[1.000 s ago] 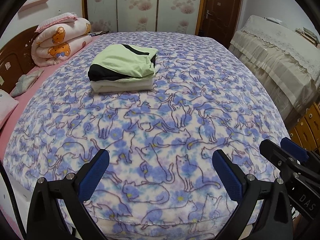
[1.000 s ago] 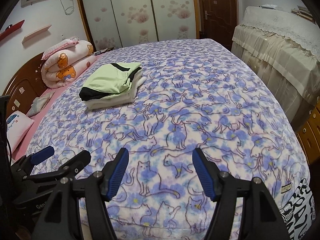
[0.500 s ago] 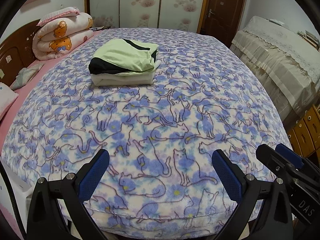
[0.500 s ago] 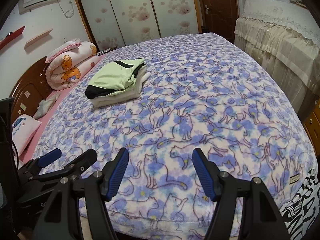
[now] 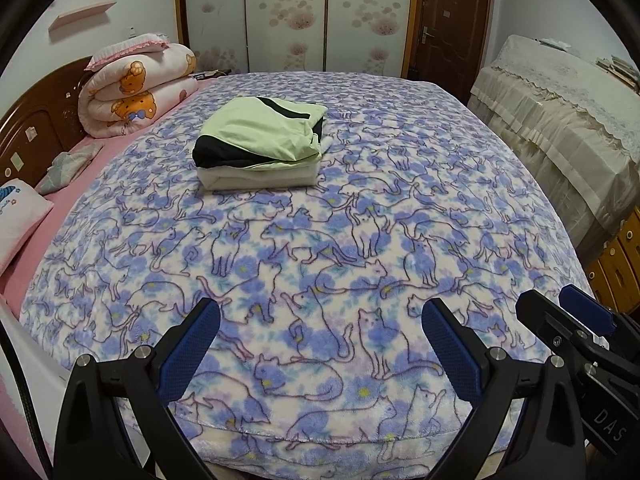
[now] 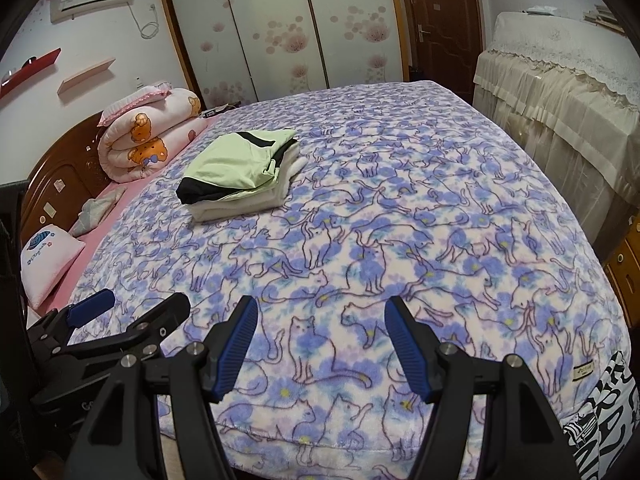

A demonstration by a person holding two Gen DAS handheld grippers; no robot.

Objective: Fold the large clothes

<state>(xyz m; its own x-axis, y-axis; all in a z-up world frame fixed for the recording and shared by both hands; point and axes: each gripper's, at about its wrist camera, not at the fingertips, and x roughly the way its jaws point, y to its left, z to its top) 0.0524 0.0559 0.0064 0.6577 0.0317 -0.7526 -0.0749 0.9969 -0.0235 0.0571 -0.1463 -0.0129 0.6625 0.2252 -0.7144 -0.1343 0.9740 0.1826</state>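
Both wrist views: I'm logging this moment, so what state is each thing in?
left gripper: open, empty, at the bed's foot.
right gripper: open, empty, beside the left one.
green and black garment: folded, on top of the stack.
white garment: folded, under the green one.
cat blanket: spread flat over the bed.
pink quilt: rolled up by the headboard.
wardrobe doors: shut.
brown door: shut.

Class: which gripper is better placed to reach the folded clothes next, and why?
Left, marginally. The folded clothes lie toward the left of the bed, nearer the left gripper. Both jaws are open; the right gripper sits farther across.
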